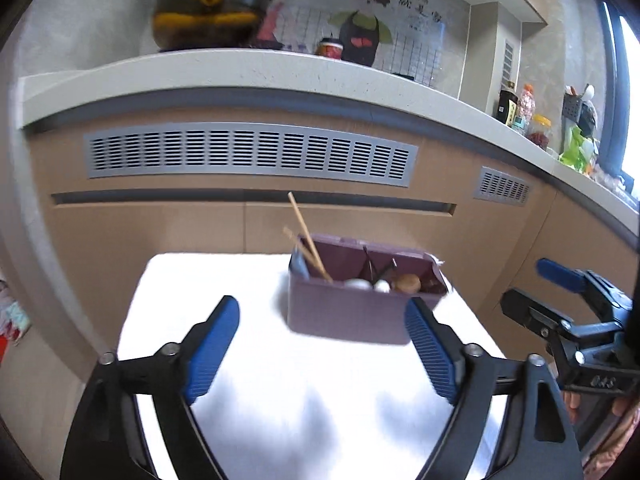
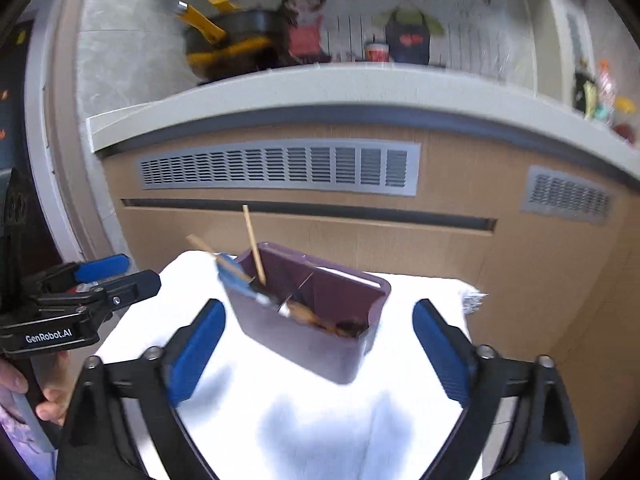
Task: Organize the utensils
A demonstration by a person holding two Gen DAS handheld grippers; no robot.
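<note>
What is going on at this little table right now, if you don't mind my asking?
A person holds a claw in each hand over a white-covered table. Both the left claw and the right claw are open and empty. Ahead of them a purple utensil box stands on the cloth, already holding wooden chopsticks and several other utensils. Nothing is being gripped at this moment.

Blurred small items (image 1: 384, 283) inside holder (image 1: 352, 312)
</note>
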